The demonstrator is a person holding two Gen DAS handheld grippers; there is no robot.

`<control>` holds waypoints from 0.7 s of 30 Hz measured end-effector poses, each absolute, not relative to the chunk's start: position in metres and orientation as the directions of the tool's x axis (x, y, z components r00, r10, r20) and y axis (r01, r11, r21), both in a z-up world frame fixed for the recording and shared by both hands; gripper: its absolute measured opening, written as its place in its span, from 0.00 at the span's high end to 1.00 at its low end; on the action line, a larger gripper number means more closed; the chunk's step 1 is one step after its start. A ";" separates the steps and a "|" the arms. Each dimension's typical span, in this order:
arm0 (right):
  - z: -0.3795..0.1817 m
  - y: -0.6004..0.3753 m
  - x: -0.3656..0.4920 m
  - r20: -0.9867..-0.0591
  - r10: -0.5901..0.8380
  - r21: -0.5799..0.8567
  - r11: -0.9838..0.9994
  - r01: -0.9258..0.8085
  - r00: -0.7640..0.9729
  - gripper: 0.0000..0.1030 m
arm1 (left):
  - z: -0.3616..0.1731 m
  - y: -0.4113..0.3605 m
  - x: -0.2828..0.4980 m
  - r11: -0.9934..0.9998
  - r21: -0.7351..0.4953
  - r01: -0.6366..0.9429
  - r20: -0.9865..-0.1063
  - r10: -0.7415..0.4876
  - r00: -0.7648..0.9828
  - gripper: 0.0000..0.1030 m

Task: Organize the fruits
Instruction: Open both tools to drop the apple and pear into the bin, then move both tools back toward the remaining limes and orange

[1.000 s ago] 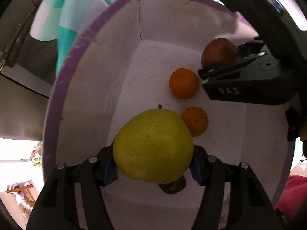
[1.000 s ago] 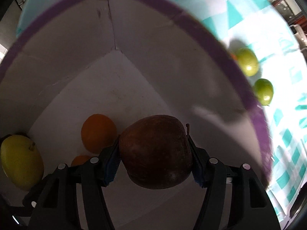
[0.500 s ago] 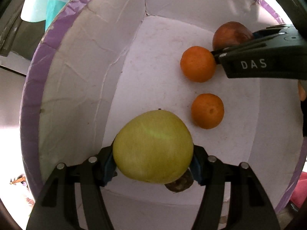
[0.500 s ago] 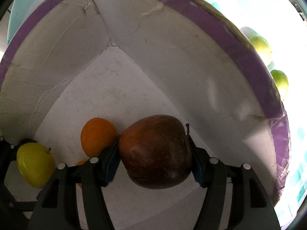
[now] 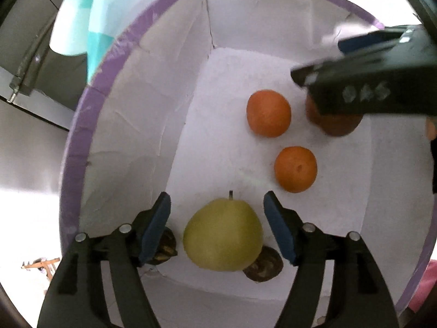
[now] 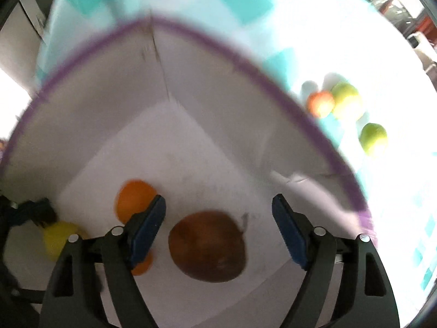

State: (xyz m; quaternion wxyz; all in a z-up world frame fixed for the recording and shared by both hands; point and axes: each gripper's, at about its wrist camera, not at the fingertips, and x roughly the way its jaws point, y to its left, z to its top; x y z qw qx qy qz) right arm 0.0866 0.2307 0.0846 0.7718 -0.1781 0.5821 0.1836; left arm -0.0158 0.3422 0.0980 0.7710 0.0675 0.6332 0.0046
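Left claw (image 5: 217,218) opening, pads clear of yellow pear (image 5: 222,236) between them; pear rested on floor of purple-rimmed white box (image 5: 82,125), near end. Right claw (image 6: 218,224) opening wide, blue pads apart from dark red apple (image 6: 207,246) lying on box floor between them. Two oranges (image 5: 269,113) (image 5: 295,169) set mid-floor, just left of apple. Green fruits (image 6: 373,138) and one orange-red fruit (image 6: 320,104) seen on checked cloth (image 6: 245,2) over tabletop, outside box at right.
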 end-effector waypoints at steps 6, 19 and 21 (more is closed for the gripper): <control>0.156 0.200 0.045 -0.887 0.255 0.082 0.908 -0.411 0.385 0.16 | 0.137 0.330 -0.033 0.978 0.206 0.018 -0.910 0.184 0.371 0.11; 0.188 0.060 -0.033 -0.765 0.438 0.289 0.888 -0.356 0.472 0.16 | 0.207 0.293 -0.124 0.942 0.055 -0.331 -0.761 0.254 0.597 0.02; 0.191 0.029 -0.048 -0.768 0.437 0.272 0.885 -0.379 0.468 0.16 | 0.213 0.275 -0.137 0.932 0.037 -0.360 -0.734 0.270 0.624 0.02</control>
